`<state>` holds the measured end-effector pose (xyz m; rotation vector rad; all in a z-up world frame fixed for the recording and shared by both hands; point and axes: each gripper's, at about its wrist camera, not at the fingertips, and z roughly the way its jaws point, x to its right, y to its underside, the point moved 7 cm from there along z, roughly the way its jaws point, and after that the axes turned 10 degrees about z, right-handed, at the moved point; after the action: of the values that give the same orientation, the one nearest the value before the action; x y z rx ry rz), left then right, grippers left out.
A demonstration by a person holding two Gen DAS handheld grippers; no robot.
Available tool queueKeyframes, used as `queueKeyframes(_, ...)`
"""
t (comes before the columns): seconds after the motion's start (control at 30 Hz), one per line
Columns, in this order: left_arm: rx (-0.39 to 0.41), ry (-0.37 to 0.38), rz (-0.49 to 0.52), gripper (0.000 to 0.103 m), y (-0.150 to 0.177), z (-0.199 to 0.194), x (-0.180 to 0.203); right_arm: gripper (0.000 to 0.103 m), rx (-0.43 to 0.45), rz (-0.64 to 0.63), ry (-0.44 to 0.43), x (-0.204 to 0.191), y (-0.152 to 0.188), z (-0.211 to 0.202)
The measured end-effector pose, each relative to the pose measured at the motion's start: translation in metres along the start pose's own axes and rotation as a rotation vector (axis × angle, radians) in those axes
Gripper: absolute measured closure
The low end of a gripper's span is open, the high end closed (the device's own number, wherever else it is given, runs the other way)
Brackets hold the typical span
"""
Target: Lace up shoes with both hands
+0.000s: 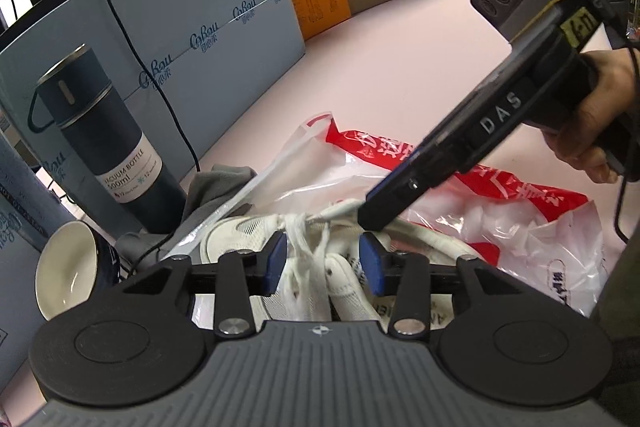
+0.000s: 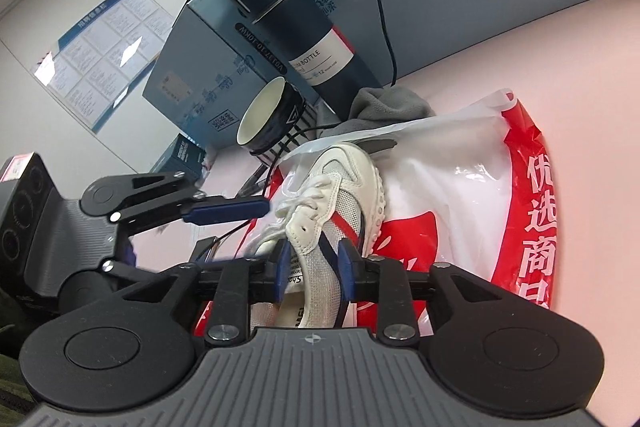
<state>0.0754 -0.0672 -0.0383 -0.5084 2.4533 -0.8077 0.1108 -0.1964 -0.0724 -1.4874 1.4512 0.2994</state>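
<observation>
On the pink tabletop, a white sneaker with red and navy side stripes lies on a red-and-white plastic bag printed with large Chinese characters. White laces bunch over the tongue. Print inside the shoe is partly hidden; only "Sho" reads.

Left gripper: jaws open about a lace-bunch wide, blue pads straddling the laces; contact cannot be judged. In the right wrist view its pads look nearly together, edge-on.

Right gripper: comes in tilted steeply from upper right, body marked "DAS", held by the right hand. Its tip sits at a lace strand; in the right wrist view its jaws stand apart on either side of the sneaker's side wall. Grip on the lace cannot be confirmed.

Beside the bag: grey cloth, dark bowl on its side, navy flask labelled "VACUUM BOTTLE 500ml", blue cartons marked "CoRou".
</observation>
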Motion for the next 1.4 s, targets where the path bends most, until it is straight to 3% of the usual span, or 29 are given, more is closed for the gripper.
queueKeyframes(0.1,-0.007,0.018,-0.038,0.067,0.002,0.003,0.001,0.071,0.007,0.001,-0.003,-0.001,-0.001,-0.001)
queueKeyframes(0.23,0.008,0.008,-0.072,0.088,0.003,0.006,0.0,0.07,0.009,0.003,-0.012,-0.003,0.0,0.0)
queueKeyframes(0.47,0.024,-0.017,-0.055,0.09,0.0,0.007,0.003,0.068,0.016,0.009,-0.051,-0.01,0.003,0.0)
queueKeyframes(0.67,0.042,-0.08,-0.115,0.093,-0.005,0.009,0.001,0.067,0.026,0.095,-0.094,-0.005,0.002,-0.004)
queueKeyframes(0.7,0.047,-0.103,-0.13,0.09,-0.005,0.006,0.0,0.065,0.028,0.104,-0.099,-0.004,0.002,-0.005)
queueKeyframes(0.77,0.055,-0.149,-0.159,0.074,-0.005,0.0,0.0,0.06,0.039,0.104,-0.095,-0.004,0.002,-0.01)
queueKeyframes(0.83,0.076,-0.208,-0.205,0.047,-0.002,-0.011,-0.001,0.051,0.058,0.105,-0.089,-0.002,0.002,-0.015)
queueKeyframes(0.9,0.105,-0.208,-0.251,0.046,-0.003,-0.022,0.002,0.043,0.097,0.135,-0.094,0.003,0.0,-0.023)
queueKeyframes(1.07,0.129,-0.127,-0.327,0.048,-0.013,-0.03,0.019,0.042,0.127,0.328,-0.176,0.027,-0.008,-0.028)
queueKeyframes(1.23,0.09,-0.078,-0.436,0.047,-0.015,-0.013,0.031,0.042,0.078,0.465,-0.251,0.034,-0.015,-0.016)
queueKeyframes(1.4,0.058,-0.097,-0.592,0.048,-0.01,0.005,0.027,0.043,0.009,0.497,-0.237,0.027,-0.021,0.003)
